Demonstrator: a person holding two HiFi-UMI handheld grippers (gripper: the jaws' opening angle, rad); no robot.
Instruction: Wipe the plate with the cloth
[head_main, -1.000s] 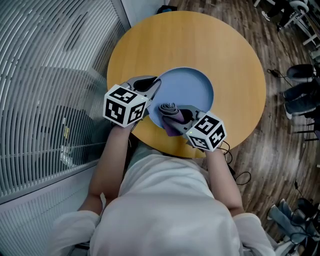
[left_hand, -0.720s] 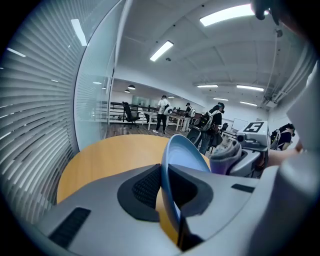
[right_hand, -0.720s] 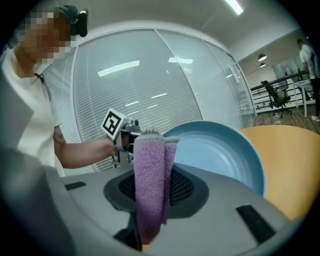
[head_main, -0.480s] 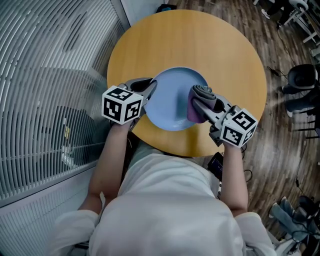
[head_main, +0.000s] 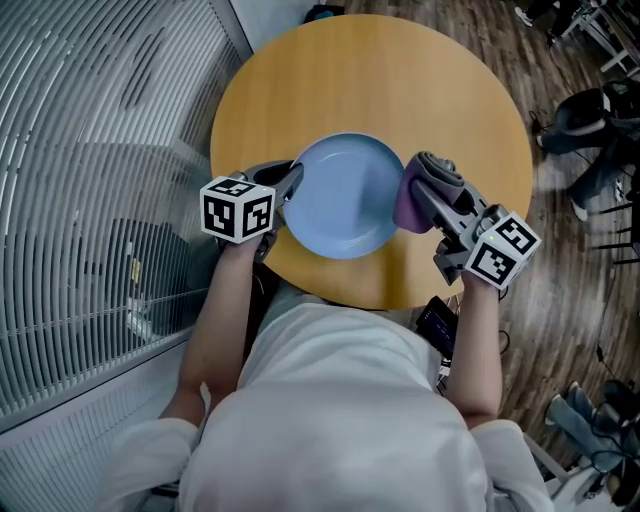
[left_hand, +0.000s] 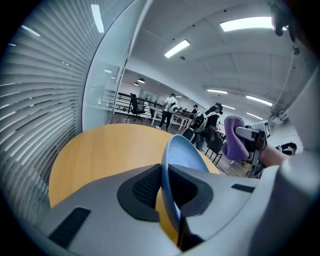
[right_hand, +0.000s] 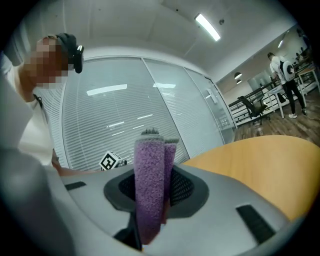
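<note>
Above round wooden table (head_main: 400, 80), clamps blue plate (head_main: 340, 195) by its left rim in closed jaws of left gripper (head_main: 288, 182), pinches folded purple cloth (head_main: 410, 205) in right gripper (head_main: 428, 190) just beside plate's right edge. Likely risks levering plate out of thin rim hold under hard wiping pressure.

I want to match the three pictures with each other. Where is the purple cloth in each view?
Head view: cloth right of centre, just right of the blue plate.
Left gripper view: cloth at far right, beyond the plate's rim.
Right gripper view: cloth at centre, upright between the jaws.
Shared landmark: the round wooden table, in all three.
</note>
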